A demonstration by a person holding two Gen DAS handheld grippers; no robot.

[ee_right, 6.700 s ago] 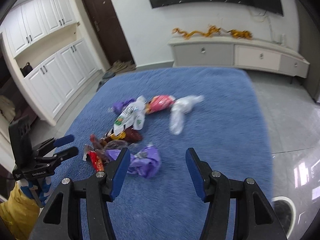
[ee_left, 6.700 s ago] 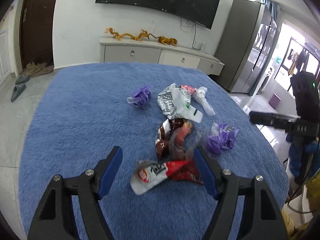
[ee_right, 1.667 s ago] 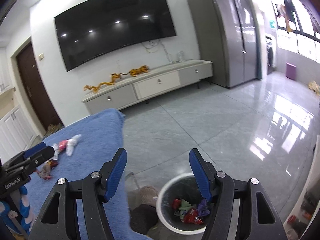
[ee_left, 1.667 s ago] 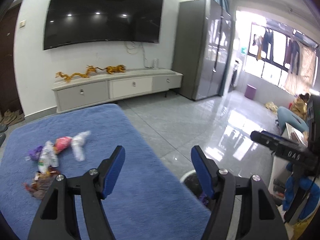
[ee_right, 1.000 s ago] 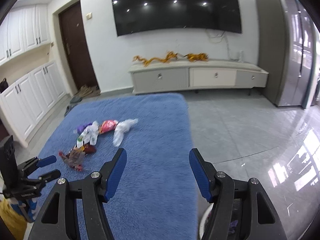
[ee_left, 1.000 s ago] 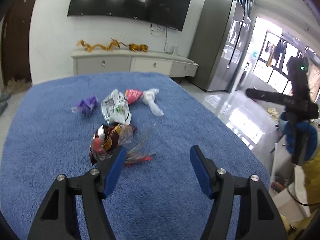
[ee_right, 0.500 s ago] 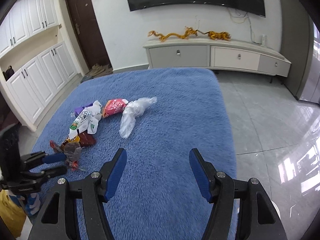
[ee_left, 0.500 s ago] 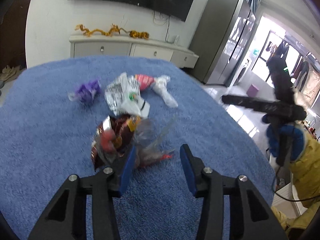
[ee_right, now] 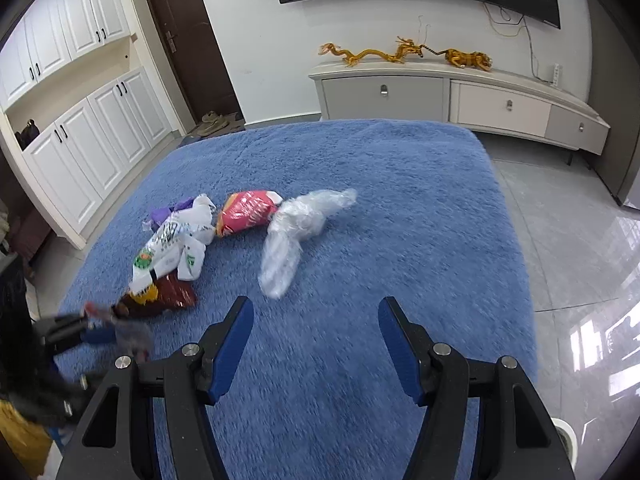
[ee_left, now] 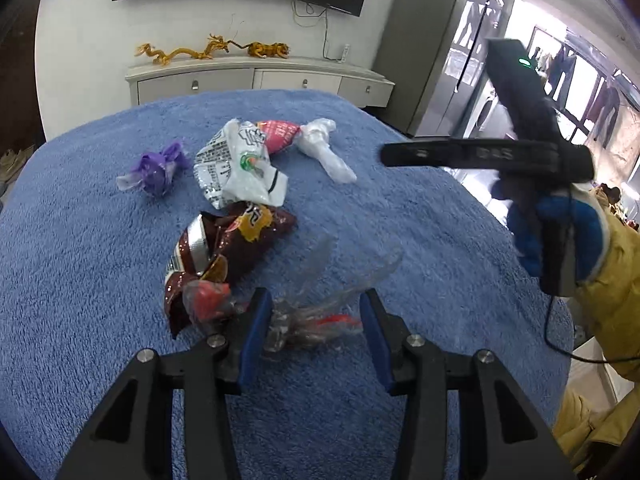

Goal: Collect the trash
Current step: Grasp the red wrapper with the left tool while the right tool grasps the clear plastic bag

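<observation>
Lying on the fuzzy blue rug (ee_left: pixel 100 248), near its middle, is crinkly trash. The left gripper (ee_left: pixel 316 330) has its jaws apart around a clear crumpled wrapper (ee_left: pixel 316 312). Just beside it is a shiny brown chip bag (ee_left: pixel 228 248). The right gripper (ee_right: pixel 316 340) has its jaws wide apart, holding nothing, near a see-through plastic bag (ee_right: pixel 292 232). A round white bin (ee_right: pixel 566 438) peeks in at the bottom right; I cannot tell what is inside.
</observation>
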